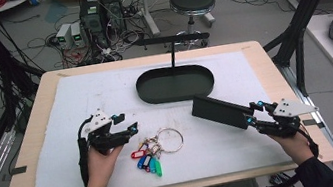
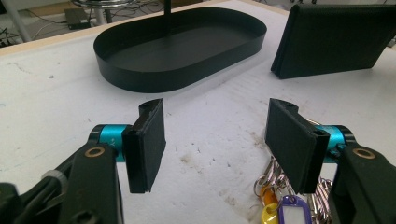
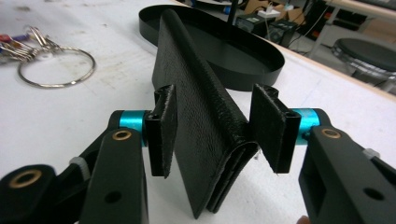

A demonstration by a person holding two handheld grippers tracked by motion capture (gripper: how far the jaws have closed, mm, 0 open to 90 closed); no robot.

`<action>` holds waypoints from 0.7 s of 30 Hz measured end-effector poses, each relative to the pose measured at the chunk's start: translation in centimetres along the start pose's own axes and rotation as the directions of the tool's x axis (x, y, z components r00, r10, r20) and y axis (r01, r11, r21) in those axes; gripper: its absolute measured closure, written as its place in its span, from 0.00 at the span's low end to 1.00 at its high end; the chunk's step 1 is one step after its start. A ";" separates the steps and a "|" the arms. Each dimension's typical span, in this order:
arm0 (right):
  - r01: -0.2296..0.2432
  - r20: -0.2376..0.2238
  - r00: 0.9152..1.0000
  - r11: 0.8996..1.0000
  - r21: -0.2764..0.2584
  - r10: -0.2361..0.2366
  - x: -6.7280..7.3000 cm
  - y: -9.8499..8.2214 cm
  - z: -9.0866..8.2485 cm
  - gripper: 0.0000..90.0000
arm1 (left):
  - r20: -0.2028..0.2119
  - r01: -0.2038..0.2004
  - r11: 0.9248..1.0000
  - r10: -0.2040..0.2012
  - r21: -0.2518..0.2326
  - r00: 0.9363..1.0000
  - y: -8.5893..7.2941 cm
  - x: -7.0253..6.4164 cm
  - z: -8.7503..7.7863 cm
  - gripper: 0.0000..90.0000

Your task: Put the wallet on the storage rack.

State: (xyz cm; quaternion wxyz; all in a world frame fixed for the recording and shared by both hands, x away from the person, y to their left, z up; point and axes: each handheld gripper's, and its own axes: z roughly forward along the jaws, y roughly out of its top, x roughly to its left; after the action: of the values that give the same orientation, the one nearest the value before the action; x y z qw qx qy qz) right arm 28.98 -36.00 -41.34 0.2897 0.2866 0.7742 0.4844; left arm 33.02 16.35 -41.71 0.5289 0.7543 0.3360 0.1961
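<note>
- Right gripper [image 3: 212, 135]: jaws straddle the black folded leather wallet [image 1: 221, 111], which stands on edge. One pad seems to touch and the other shows a gap, so whether it is pinched cannot be told.
- Risk: loosely held, the wallet could tip or slip flat.
- The wallet sits just right of and nearer the person than the black oval metal tray [image 1: 175, 83].
- Left gripper [image 2: 215, 144]: jaws spread, holding nothing.
- The bunch of keys with coloured plastic tags on a big ring [image 1: 156, 151] lies in front of the tray, just beside the left gripper; it could snag.
- White foam mat [image 1: 63, 155] under the tray.
</note>
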 end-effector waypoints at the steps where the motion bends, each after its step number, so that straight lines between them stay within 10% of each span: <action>1: 0.000 0.000 1.000 1.000 0.000 0.000 0.0 0.0 0.0 0.62 | 0.000 0.000 1.000 0.000 0.000 1.000 0.0 0.0 0.0 0.42; 15: 0.042 0.057 0.997 0.998 0.040 -0.044 0.0 -0.5 0.2 0.56 | 0.007 -0.003 1.000 0.003 0.006 1.000 -0.1 0.0 0.1 0.42; 21: -0.082 -0.027 0.996 0.989 0.122 0.086 -1.3 -1.3 2.2 0.55 | 0.034 0.000 1.000 0.000 -0.007 0.999 0.0 -0.2 0.2 0.41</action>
State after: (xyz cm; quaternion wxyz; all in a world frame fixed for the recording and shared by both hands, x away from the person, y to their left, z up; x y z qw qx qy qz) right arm 31.22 -36.15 -43.08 0.2388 0.3280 0.7938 0.4530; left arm 33.02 16.10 -41.80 0.5370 0.7557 0.3264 0.1843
